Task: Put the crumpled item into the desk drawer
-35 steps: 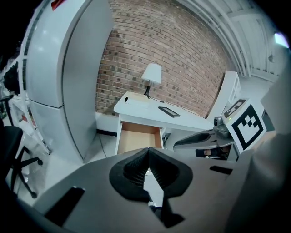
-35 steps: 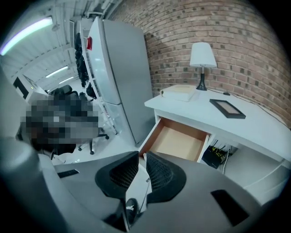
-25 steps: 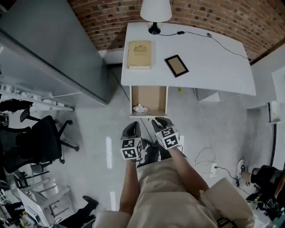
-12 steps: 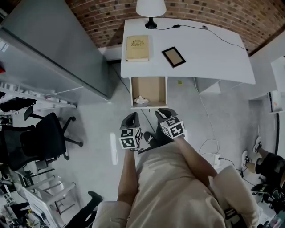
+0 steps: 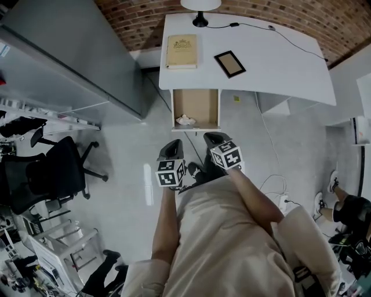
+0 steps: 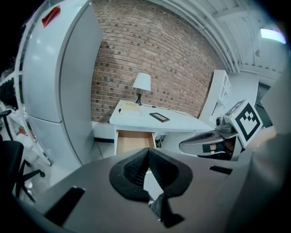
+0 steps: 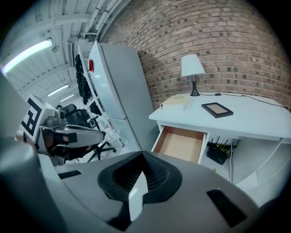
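The white desk (image 5: 278, 64) has its wooden drawer (image 5: 196, 104) pulled open. A white crumpled item (image 5: 185, 120) lies inside the drawer, at its front left. My left gripper (image 5: 172, 149) and right gripper (image 5: 213, 140) hover side by side over the floor, just short of the drawer front. Both are shut with nothing between the jaws. In the left gripper view the shut left gripper (image 6: 148, 154) points at the open drawer (image 6: 133, 141). The right gripper (image 7: 142, 159) also faces the drawer (image 7: 181, 144). The crumpled item does not show in either gripper view.
On the desk stand a lamp (image 5: 200, 7), a tan book (image 5: 181, 50) and a small dark frame (image 5: 229, 63). A tall grey cabinet (image 5: 69, 58) stands left of the desk. A black office chair (image 5: 52, 174) is further left. Cables (image 5: 269, 174) run across the floor at the right.
The head view has shifted a little. Both grippers stay shut in front of the drawer, and the crumpled item lies in the same spot inside it.
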Available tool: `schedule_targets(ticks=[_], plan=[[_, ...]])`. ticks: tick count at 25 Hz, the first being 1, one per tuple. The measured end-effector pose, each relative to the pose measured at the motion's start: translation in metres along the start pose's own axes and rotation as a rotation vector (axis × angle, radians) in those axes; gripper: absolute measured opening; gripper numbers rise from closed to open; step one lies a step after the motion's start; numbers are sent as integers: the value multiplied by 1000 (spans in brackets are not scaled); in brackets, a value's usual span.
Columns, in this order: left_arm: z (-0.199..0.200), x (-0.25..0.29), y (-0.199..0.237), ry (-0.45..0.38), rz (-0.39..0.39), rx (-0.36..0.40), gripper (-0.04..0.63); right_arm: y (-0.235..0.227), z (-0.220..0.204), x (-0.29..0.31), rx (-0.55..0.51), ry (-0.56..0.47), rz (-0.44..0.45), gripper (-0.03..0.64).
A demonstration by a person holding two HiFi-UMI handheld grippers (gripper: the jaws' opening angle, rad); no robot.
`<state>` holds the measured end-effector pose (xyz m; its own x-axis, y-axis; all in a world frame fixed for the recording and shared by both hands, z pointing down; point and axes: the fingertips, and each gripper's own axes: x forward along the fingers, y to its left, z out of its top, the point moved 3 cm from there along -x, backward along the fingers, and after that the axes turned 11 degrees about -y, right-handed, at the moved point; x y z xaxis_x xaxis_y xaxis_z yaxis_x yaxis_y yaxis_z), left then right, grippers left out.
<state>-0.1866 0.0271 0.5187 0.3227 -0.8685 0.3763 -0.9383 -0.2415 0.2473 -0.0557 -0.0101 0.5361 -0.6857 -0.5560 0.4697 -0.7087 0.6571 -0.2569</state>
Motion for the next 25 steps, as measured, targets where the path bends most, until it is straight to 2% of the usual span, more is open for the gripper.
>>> schedule_targets(ticks=[10,20,25], plan=[[-8,-5,6,25,1,3,17,6,-13,7,39,26,7,26],[-4,3,6,25,3,7,17,8,-10,11,20,50,42,26],[-4,2,8,28,6,2,15,5,-9,14,26,46,14,26]])
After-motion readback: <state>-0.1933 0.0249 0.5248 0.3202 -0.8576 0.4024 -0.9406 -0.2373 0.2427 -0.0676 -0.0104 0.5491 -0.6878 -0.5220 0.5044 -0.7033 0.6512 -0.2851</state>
